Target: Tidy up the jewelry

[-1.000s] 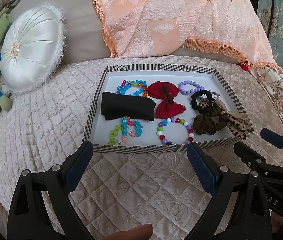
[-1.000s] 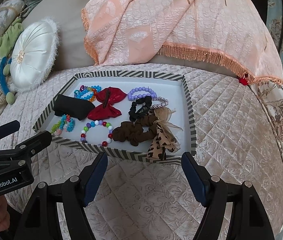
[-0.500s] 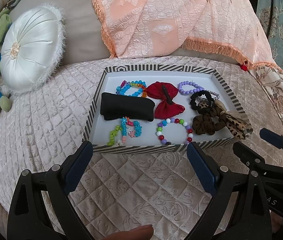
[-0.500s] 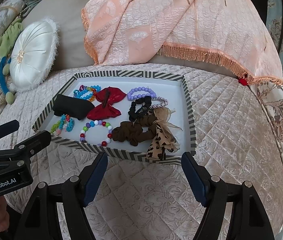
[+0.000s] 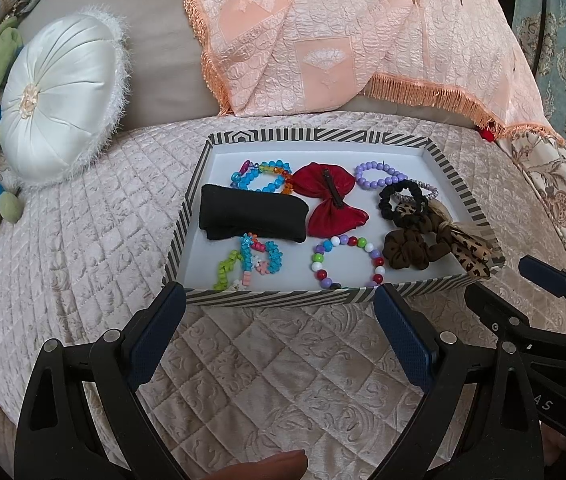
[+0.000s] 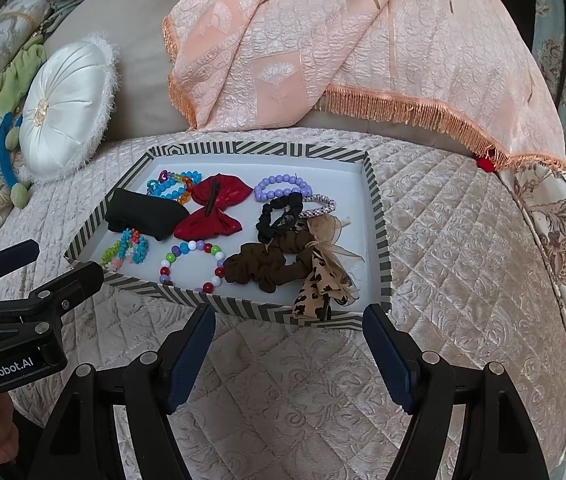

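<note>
A striped box tray (image 5: 283, 297) (image 6: 385, 264) lies on a quilted bed and holds several bead bracelets, a red bow (image 5: 333, 198) (image 6: 215, 208), a black folded cloth (image 5: 251, 214) (image 6: 145, 214), a brown scrunchie (image 5: 411, 250) (image 6: 263, 268), a black scrunchie (image 6: 279, 216) and a leopard bow (image 6: 323, 284) that hangs over the near rim. My left gripper (image 5: 279, 300) is open and empty just short of the tray's near wall. My right gripper (image 6: 289, 322) is open and empty, also at the near wall, by the leopard bow.
A white round cushion (image 5: 59, 96) leans at the back left. A peach fringed blanket (image 5: 363, 32) drapes behind the tray. The quilted cover (image 5: 283, 368) spreads around it. Each gripper shows at the edge of the other's view (image 5: 543, 308) (image 6: 23, 280).
Both views have crept slightly closer to the tray. Nothing in the tray has moved, and both grippers stay open.
</note>
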Demonstrator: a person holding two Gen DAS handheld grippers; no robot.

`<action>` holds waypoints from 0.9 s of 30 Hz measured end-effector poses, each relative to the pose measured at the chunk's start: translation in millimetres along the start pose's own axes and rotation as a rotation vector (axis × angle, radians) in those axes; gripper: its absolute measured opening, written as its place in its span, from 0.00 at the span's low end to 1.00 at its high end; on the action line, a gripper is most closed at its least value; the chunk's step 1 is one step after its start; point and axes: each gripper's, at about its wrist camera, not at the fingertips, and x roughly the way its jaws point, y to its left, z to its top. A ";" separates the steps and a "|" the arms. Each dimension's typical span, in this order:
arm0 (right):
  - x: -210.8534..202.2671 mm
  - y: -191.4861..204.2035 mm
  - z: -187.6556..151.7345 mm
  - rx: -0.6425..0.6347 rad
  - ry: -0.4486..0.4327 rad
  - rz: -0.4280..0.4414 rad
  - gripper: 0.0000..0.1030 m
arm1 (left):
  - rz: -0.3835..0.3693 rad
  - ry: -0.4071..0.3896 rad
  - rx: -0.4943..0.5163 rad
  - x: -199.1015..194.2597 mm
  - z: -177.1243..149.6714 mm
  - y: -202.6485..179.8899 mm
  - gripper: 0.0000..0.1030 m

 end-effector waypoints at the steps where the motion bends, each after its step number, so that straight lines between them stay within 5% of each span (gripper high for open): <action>1: -0.3 -0.1 0.0 0.001 -0.001 0.000 0.72 | 0.000 -0.001 0.000 -0.1 0.0 0.0 0.92; 27: -1.4 0.8 -0.3 -0.005 -0.002 -0.005 0.72 | -0.025 -0.011 0.004 -1.8 -2.0 -4.0 0.92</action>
